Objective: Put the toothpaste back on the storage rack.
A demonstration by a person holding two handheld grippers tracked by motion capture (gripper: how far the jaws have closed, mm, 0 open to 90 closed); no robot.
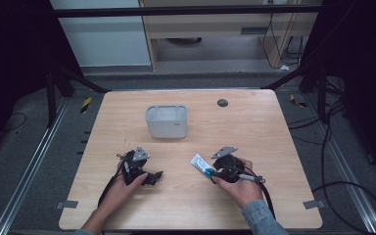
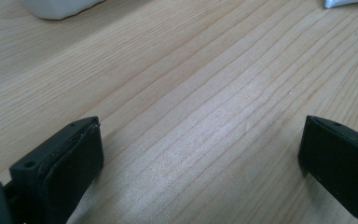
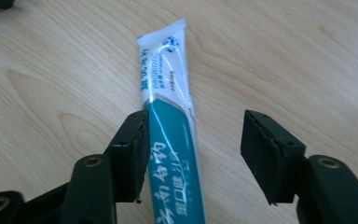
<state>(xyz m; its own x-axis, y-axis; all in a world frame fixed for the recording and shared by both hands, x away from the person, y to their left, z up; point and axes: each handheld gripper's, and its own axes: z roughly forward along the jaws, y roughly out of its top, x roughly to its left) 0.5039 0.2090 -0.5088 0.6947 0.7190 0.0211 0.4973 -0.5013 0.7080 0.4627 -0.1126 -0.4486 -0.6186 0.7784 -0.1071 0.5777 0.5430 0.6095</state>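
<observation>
Your right tool (image 3: 193, 149) straddles the toothpaste tube (image 3: 168, 116), which lies flat on the desk (image 1: 254, 127); one jaw touches the tube's side, the other stands clear, so nothing is gripped. Your left tool (image 1: 144, 171) rests wide open over bare wood. Farther off sits a white tub (image 1: 166, 121).

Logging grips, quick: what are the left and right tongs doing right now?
Left tongs: open, nothing between them.
Right tongs: open around the toothpaste tube, one pad touching it, the other apart.
</observation>
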